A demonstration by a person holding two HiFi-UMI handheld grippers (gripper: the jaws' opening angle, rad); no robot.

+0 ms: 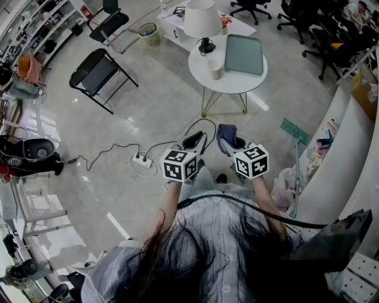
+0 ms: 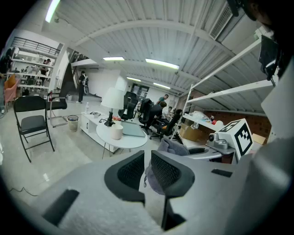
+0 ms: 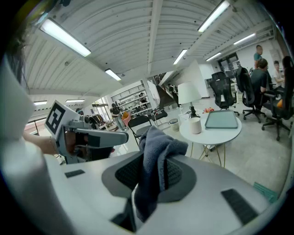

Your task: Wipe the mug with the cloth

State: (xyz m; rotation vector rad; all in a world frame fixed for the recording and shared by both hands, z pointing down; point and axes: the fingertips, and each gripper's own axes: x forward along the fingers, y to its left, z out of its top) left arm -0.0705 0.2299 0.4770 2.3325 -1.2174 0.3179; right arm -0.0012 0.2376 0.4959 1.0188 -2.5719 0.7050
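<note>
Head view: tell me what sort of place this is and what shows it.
Probably an open-plan office or lab workspace: rolling office chairs at the far end, stocked shelving along the left wall, and a round white table carrying a lamp, mug and tray.

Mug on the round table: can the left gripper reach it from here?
Probably not yet: the left gripper is held near the person's body, well short of the mug. Only floor and a loose cable lie between.
</note>
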